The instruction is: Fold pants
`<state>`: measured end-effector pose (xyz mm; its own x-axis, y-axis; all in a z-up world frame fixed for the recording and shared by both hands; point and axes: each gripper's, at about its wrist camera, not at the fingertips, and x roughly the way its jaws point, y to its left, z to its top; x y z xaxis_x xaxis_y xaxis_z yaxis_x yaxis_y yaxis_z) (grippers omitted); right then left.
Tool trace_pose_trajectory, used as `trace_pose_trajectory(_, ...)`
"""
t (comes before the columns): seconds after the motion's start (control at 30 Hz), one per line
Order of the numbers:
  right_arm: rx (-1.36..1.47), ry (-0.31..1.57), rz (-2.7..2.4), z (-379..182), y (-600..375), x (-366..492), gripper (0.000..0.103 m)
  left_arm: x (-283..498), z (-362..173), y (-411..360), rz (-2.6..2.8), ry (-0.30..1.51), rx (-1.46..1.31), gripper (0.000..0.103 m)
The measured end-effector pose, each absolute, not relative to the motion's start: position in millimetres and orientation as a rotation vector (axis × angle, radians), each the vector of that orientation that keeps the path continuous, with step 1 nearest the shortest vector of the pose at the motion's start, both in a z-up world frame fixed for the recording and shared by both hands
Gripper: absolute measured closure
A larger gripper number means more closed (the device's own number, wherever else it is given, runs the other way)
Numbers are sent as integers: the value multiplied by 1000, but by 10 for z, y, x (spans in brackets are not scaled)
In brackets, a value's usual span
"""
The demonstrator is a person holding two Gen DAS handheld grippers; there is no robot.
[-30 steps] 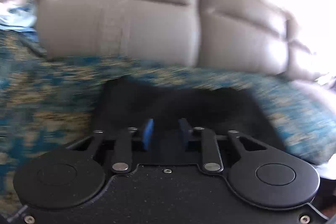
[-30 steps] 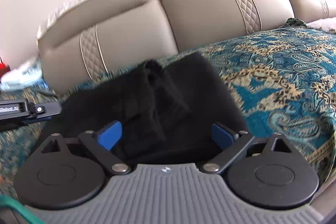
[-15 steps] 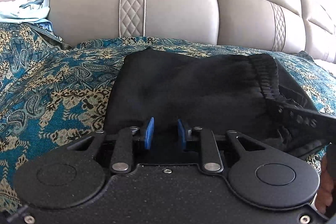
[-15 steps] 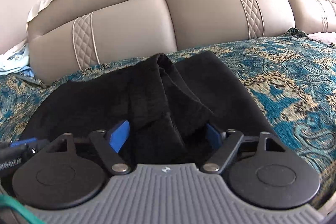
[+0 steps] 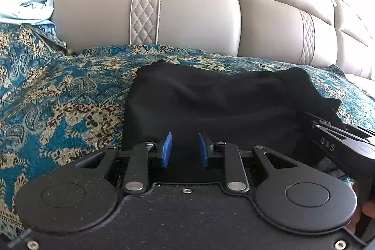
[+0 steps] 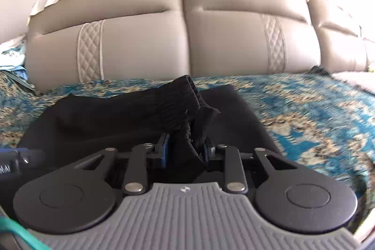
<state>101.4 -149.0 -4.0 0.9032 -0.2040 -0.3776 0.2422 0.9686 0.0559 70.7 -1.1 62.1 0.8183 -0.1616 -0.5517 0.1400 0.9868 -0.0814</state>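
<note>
Right then, the black pants [image 5: 211,104] lay on the bed's teal-and-gold paisley bedspread [image 5: 58,95], folded into a wide bundle whose long axis ran left to right across my view, parallel to the padded beige headboard [image 5: 187,15] behind it. My left gripper [image 5: 185,149] sat at the near edge of the bundle, blue pads [image 5: 166,149] drawn close with a narrow gap, dark fabric between them; I could not tell whether they actually pinched it. Over on the other side, my right gripper [image 6: 185,151] had its jaws clamped on a bunched fold of the pants [image 6: 164,114], the ribbed waistband [image 6: 185,95] rising from that grip and pointing away toward the headboard. From the left camera, the right tool's black body [image 5: 342,147] showed at the right end of the bundle. A pale blue cloth [image 5: 25,8] was heaped at the far left, by the headboard.
</note>
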Motion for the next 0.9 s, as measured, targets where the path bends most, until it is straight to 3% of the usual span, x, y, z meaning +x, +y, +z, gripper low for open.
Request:
trace_pose_trajectory(0.57, 72, 315, -347, -68, -1754, 693, 70, 663, 533, -158, -190, 606, 26, 79)
trace_pose_trajectory(0.9, 86, 376, -358, -143, -1800, 746, 69, 631, 511, -152, -194, 600, 62, 79)
